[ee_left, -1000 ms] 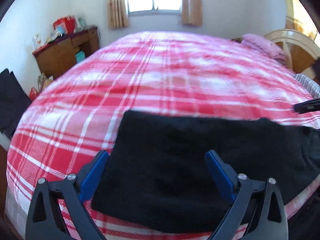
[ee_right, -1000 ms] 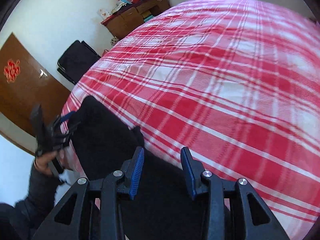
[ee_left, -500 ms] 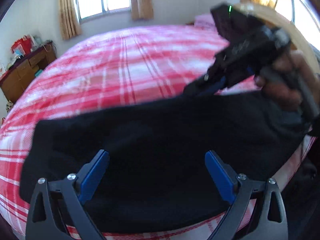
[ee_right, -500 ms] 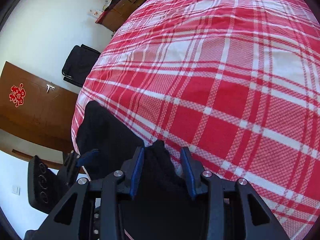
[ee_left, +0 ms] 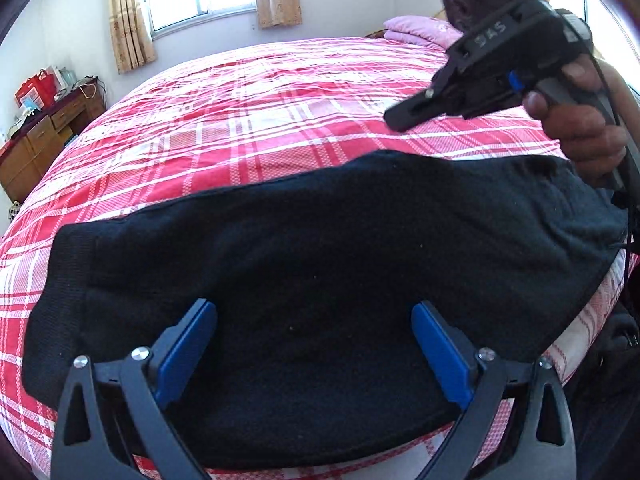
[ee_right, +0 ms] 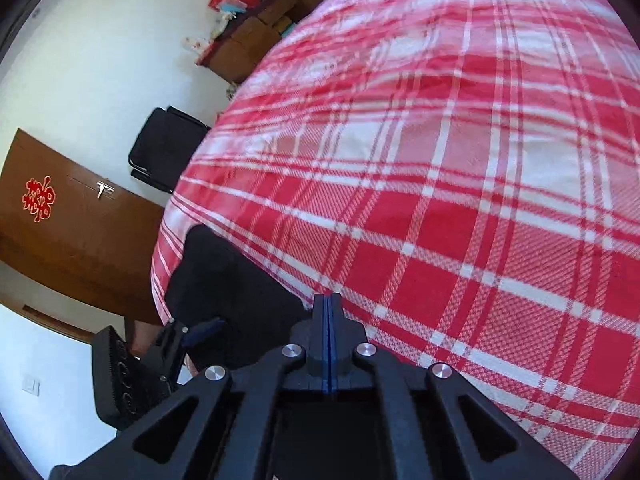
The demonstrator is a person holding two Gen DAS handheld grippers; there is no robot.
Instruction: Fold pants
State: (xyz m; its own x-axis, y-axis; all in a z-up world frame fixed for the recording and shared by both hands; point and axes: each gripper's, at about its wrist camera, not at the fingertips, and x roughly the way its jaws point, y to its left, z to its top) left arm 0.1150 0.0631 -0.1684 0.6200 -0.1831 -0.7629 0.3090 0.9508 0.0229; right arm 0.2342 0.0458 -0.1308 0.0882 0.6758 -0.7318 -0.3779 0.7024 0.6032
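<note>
Black pants (ee_left: 320, 264) spread flat along the near edge of the bed (ee_left: 304, 120), over the red plaid sheet; no fold made yet, judging by the single long layer. Left gripper (ee_left: 314, 346) spread wide just above the cloth, pinching nothing. Right gripper (ee_right: 328, 320) just clamped together at the far end of the pants, though whether any cloth sits between the pads cannot be told. Still to do: lifting, doubling over, smoothing.

One pair of black pants (ee_left: 320, 260), one plaid bed (ee_left: 280, 100), two tongs (ee_left: 314, 344) (ee_right: 328, 312), one pink pillow (ee_left: 420, 30), perhaps two curtains (ee_left: 130, 20).
</note>
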